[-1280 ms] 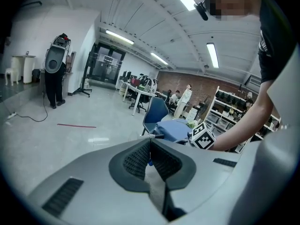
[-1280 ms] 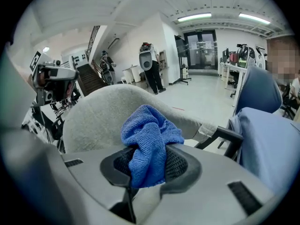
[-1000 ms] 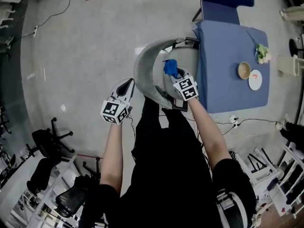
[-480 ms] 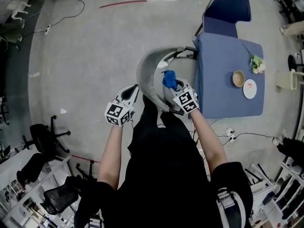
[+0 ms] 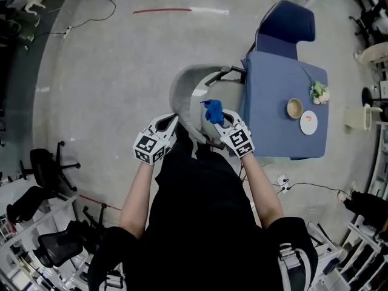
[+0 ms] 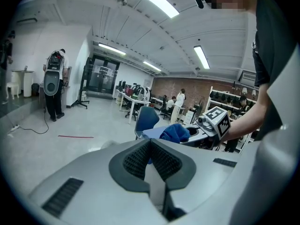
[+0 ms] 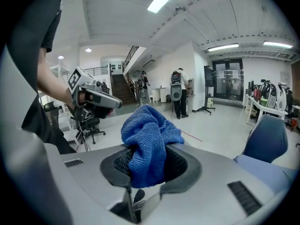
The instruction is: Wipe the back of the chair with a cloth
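In the head view the grey chair's curved back (image 5: 179, 94) stands just ahead of the person. My right gripper (image 5: 219, 119) is shut on a bunched blue cloth (image 5: 213, 110), held over the seat side of that back. The right gripper view has the cloth (image 7: 147, 135) bulging up from between the jaws of the right gripper (image 7: 149, 161). My left gripper (image 5: 168, 122) hovers beside the back's near left end. In its own view the left gripper (image 6: 150, 142) is shut with nothing in it, and the cloth (image 6: 175, 133) shows beyond.
A blue-covered table (image 5: 279, 83) stands right of the chair, carrying a bowl (image 5: 294, 108), a plate (image 5: 308, 122) and some greens (image 5: 317, 92). A blue chair (image 5: 286, 22) sits at its far end. Black office chairs (image 5: 45, 165) and cables lie at the left.
Both grippers have drawn nearer each other at the chair back. The left one moved right to the back's near end. The right one still grips the cloth.
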Demonstrator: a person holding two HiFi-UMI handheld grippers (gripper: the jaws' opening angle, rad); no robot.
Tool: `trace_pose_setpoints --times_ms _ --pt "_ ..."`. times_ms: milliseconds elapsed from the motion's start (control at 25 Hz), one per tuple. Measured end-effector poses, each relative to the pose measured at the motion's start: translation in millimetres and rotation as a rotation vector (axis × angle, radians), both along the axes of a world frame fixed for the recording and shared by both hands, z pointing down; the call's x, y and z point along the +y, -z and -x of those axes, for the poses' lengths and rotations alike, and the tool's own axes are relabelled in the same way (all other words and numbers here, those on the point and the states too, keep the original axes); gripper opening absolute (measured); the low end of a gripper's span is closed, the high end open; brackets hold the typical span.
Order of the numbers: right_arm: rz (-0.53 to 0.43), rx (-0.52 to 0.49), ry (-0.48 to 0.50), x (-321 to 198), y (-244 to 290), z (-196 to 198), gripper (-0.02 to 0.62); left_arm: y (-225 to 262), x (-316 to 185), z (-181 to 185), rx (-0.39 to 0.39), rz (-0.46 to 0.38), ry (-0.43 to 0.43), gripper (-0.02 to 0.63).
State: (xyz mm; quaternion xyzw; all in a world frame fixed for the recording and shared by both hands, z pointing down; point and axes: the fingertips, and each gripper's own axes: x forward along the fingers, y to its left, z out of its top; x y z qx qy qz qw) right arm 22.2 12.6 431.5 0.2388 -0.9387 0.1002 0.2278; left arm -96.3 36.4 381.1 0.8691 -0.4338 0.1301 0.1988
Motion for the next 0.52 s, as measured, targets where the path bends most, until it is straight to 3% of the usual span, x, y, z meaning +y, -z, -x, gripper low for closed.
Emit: trace_pose_setpoints --times_ms 520 --pt "-0.021 -0.015 0.0 18.3 15.5 -37.1 0.132 22.7 5.4 -35.2 0.004 -0.033 -0.007 0.025"
